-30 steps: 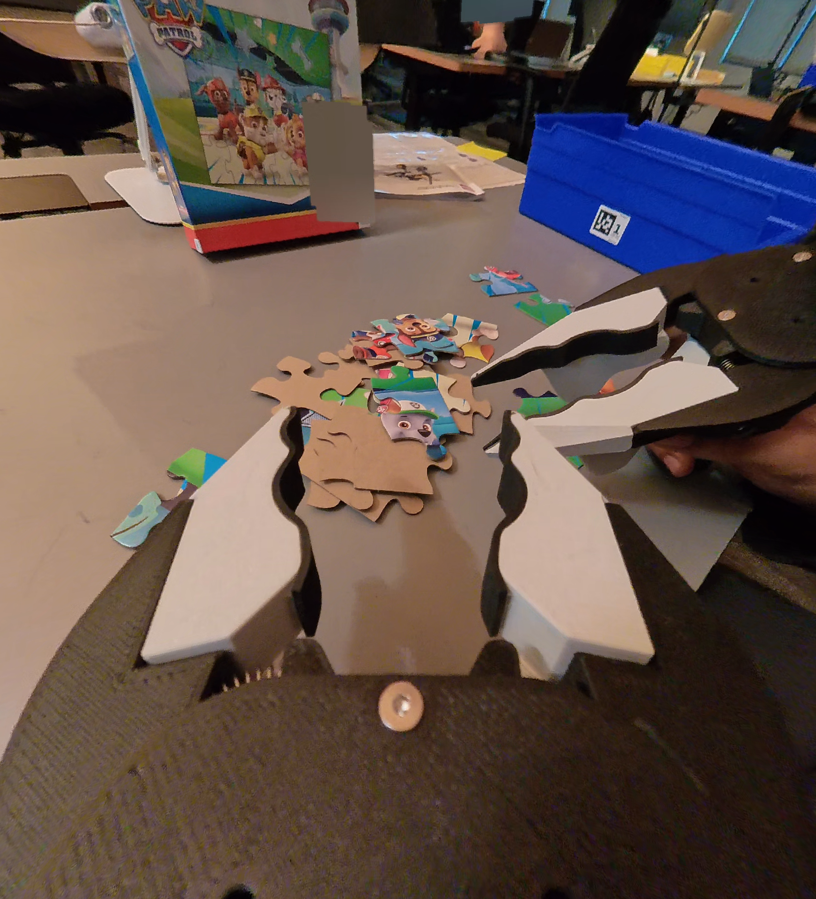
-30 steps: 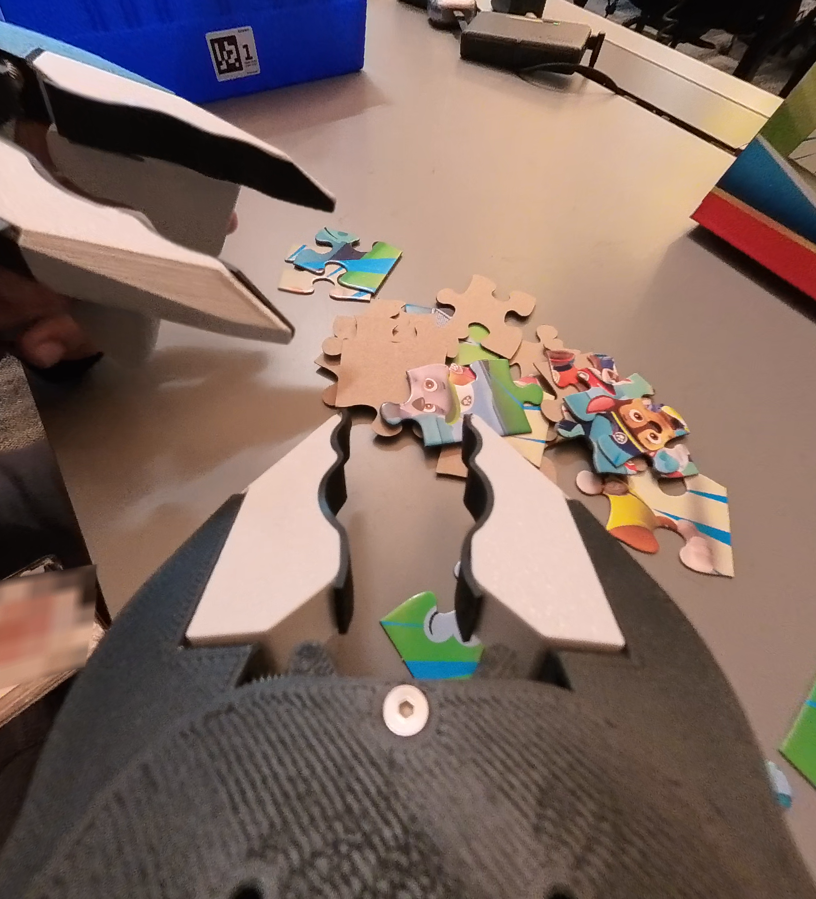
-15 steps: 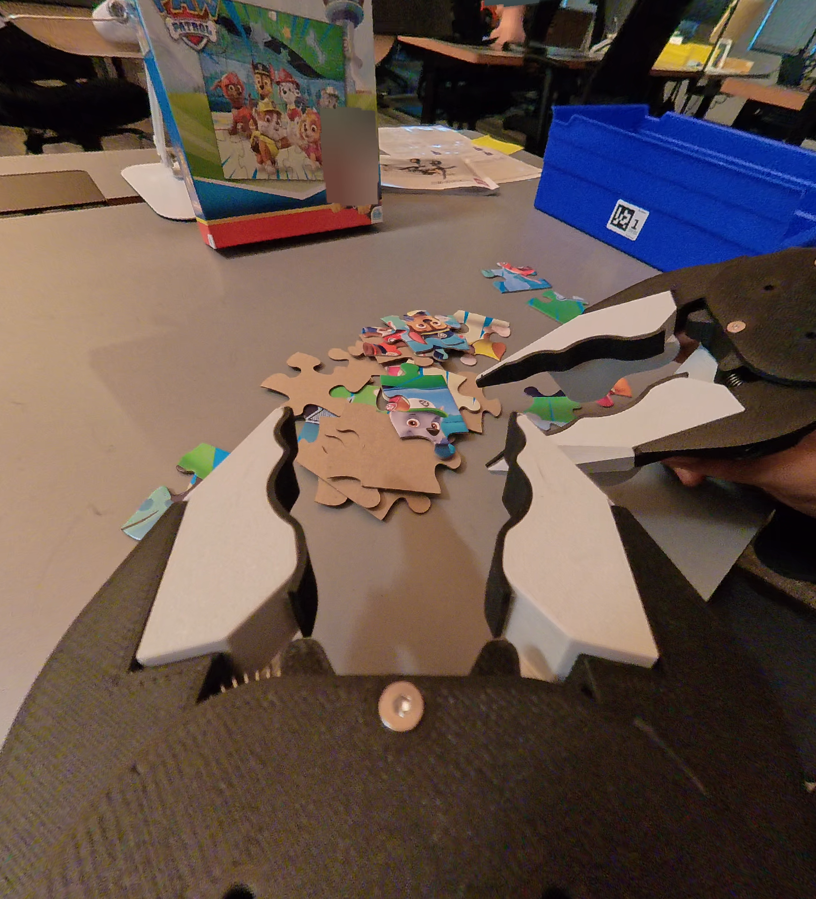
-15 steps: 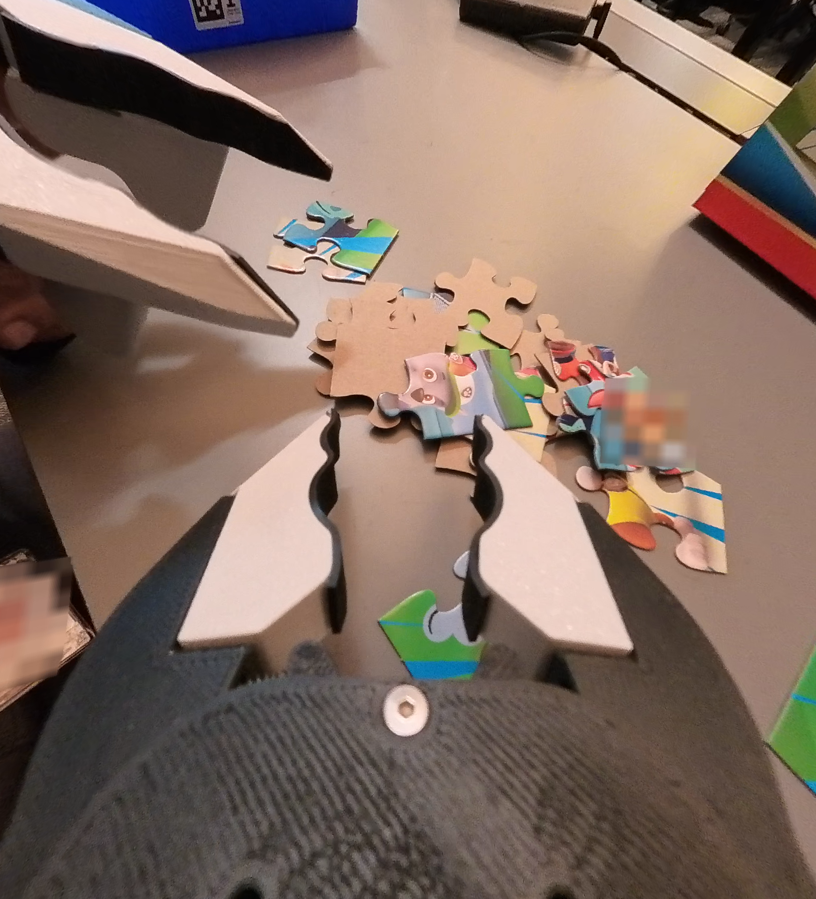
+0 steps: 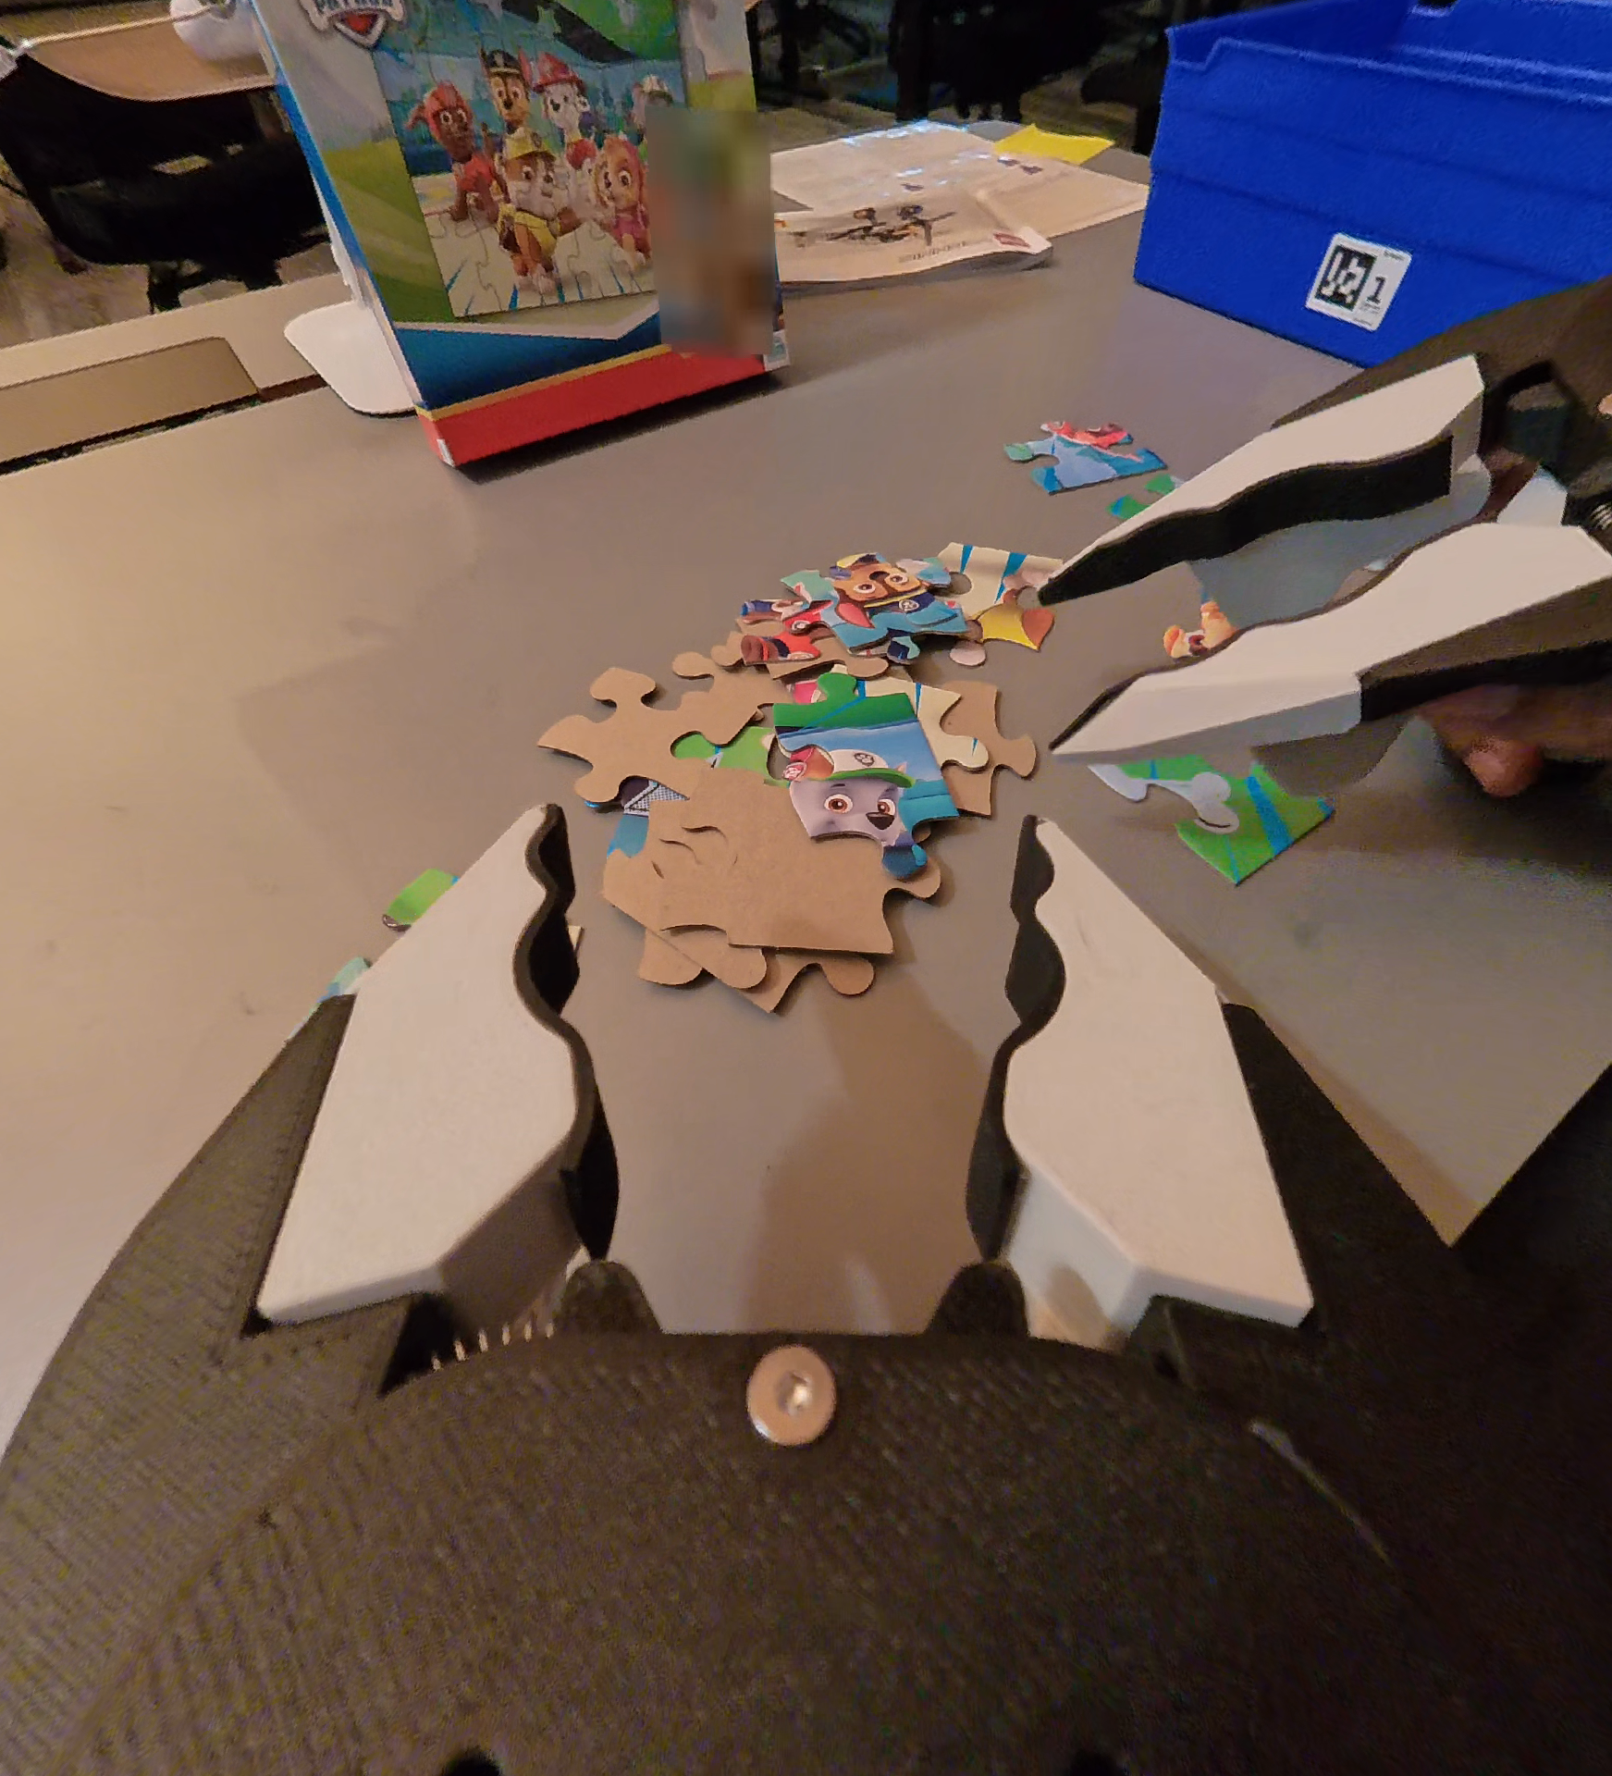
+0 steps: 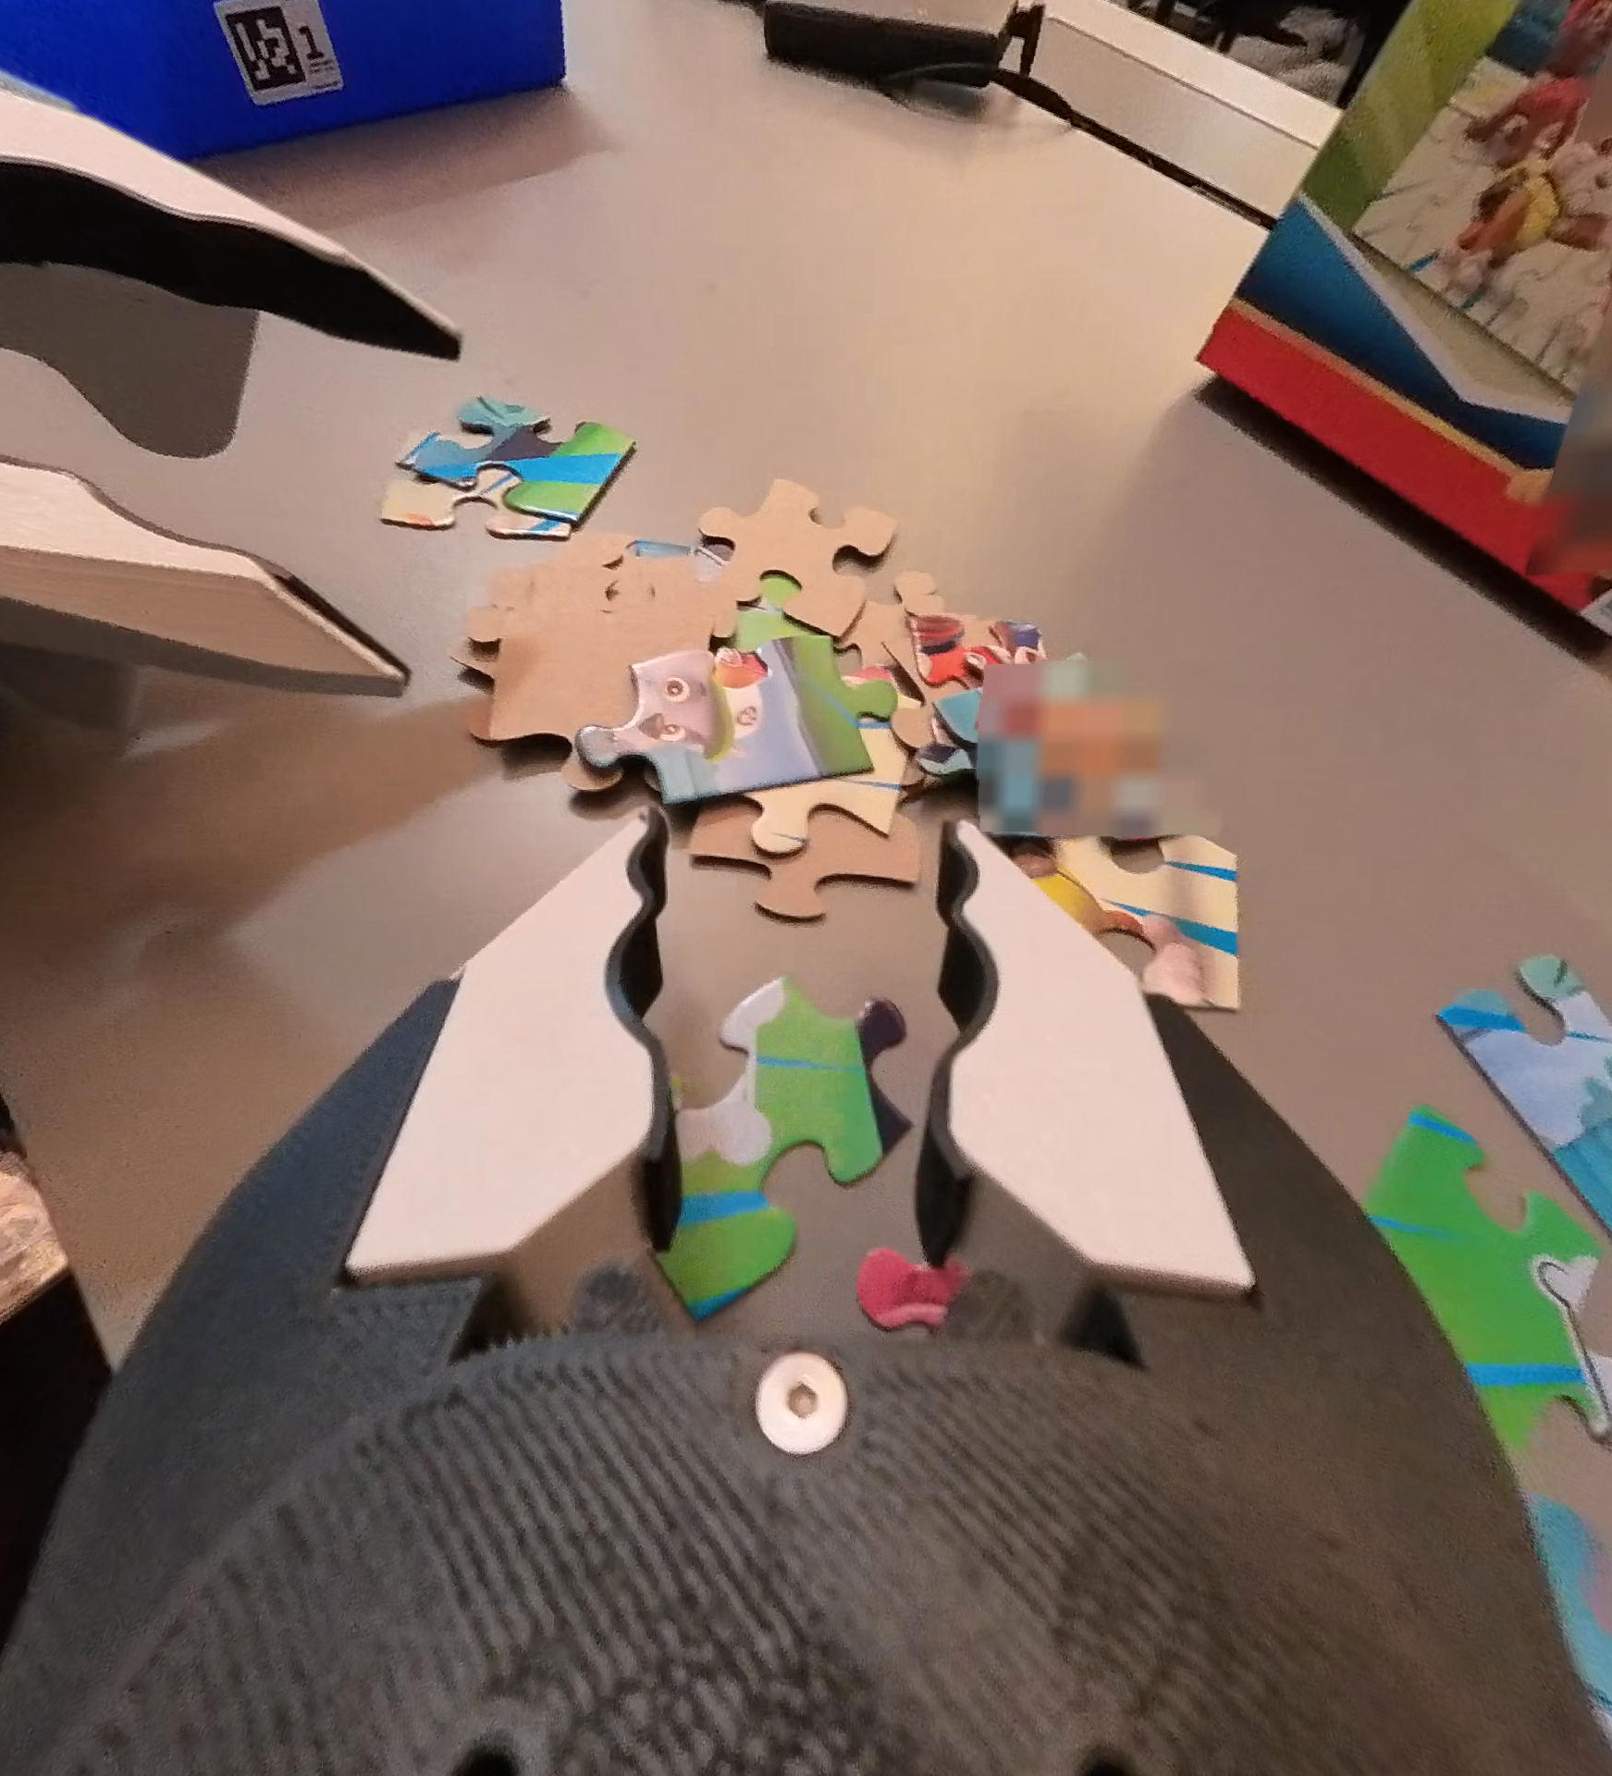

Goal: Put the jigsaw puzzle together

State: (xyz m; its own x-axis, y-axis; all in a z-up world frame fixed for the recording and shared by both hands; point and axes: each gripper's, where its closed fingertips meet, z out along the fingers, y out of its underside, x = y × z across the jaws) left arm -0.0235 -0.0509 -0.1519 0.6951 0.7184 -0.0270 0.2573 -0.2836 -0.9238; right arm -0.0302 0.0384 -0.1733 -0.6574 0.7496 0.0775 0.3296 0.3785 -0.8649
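The grey table (image 5: pixel 206 673) fills both views, and the pile (image 5: pixel 802 769) of puzzle pieces at its middle is the landmark. Beyond the pile stands the picture box (image 5: pixel 533 221), upright; beyond and to the right sits the blue bin (image 5: pixel 1455 173). The left gripper (image 5: pixel 787 846) hangs just short of the pile, fingers spread wide with nothing between them but bare table, the brown face-down pieces straight ahead of its tips. The right gripper (image 6: pixel 797 846) comes in from the pile's right side, jaws parted and gripping nothing; a brown tab piece (image 6: pixel 811 855) at the pile's near edge lies dead ahead of its tips. A green piece (image 6: pixel 782 1105) lies flat on the table below its fingers, apart from the pile. Both grippers sit close to the pile.
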